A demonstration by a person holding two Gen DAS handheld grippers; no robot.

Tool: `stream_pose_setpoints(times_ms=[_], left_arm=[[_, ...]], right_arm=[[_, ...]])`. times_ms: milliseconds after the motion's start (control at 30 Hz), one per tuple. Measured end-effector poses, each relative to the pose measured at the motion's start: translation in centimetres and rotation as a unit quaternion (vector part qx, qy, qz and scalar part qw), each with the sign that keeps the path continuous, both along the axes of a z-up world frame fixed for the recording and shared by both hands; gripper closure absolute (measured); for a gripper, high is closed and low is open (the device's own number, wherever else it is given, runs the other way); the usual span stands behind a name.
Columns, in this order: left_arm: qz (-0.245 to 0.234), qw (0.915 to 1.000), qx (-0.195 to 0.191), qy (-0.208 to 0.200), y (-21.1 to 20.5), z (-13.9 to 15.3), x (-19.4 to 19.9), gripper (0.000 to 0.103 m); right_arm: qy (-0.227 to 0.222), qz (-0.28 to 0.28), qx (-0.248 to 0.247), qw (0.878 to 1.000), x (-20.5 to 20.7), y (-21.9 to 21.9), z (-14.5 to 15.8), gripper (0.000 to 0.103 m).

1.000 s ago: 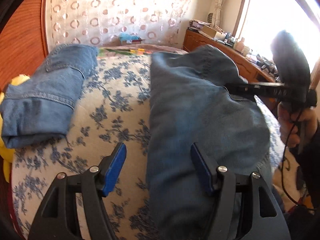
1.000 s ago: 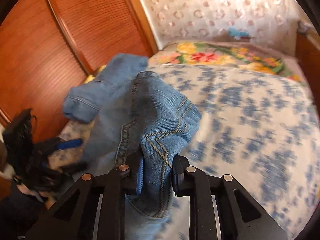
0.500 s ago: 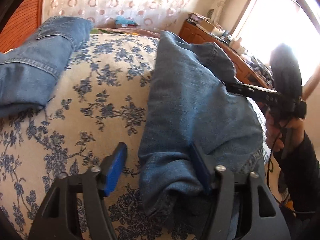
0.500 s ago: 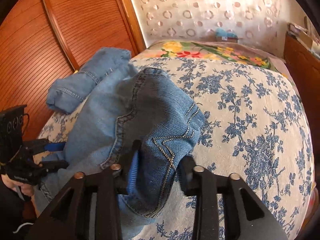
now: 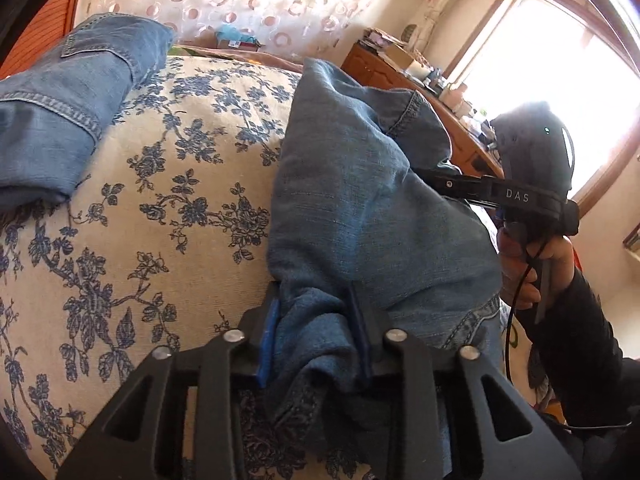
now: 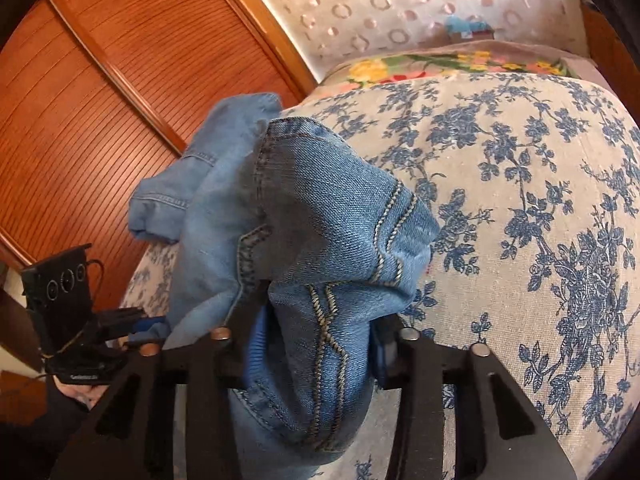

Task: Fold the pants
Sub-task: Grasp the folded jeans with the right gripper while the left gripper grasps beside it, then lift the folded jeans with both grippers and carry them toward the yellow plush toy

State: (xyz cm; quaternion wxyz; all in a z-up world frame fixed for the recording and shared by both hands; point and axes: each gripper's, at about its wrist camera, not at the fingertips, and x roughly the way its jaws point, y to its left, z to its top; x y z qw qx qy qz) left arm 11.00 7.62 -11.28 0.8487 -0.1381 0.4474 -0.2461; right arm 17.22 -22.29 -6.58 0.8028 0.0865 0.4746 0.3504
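- My left gripper (image 5: 314, 338) is clamped on a bunched fold of the jeans (image 5: 360, 216).
- My right gripper (image 6: 316, 344) pinches their stitched end (image 6: 328, 240).
- They lie on the floral bedspread (image 5: 160, 200), long axis running from one gripper to the other.
- A second folded pair (image 5: 68, 112) sits apart, near the wooden panel (image 6: 100, 100).

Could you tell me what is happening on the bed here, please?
A person is folding a pair of jeans on the floral bedspread with two handheld grippers. The left gripper is clamped on a bunch of denim at one end, and the right gripper grips the stitched end. Another folded pair of jeans lies beside them.
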Motion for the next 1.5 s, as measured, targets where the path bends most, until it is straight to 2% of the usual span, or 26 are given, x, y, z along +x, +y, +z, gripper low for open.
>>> stream_pose_setpoints(times_ms=[100,233,400,733,1167,1500], left_arm=[[0.005,0.9998,-0.015,-0.015,0.5,1.1,-0.6,0.087],[0.001,0.9993,-0.023,-0.029,1.0,2.5,-1.2,0.091],[0.013,0.9973,-0.03,-0.066,2.5,5.2,-2.1,0.092],[0.071,0.9892,-0.036,-0.123,8.6,10.1,-2.7,0.092],[0.164,0.9735,-0.012,-0.159,19.1,15.1,-2.6,0.092],[0.24,0.9589,0.029,-0.148,26.3,16.3,-1.1,0.092]], right_arm=[[-0.019,0.0,-0.001,1.0,-0.4,0.6,1.9,0.078],[-0.056,0.016,0.004,0.998,-1.3,2.7,5.2,0.081],[-0.096,0.042,0.005,0.994,-2.0,6.2,9.1,0.082],[-0.164,0.091,-0.012,0.982,-1.1,13.7,16.2,0.082],[-0.196,0.179,0.003,0.964,2.2,27.2,22.1,0.082],[-0.174,0.25,0.033,0.952,5.2,37.8,22.9,0.082]])
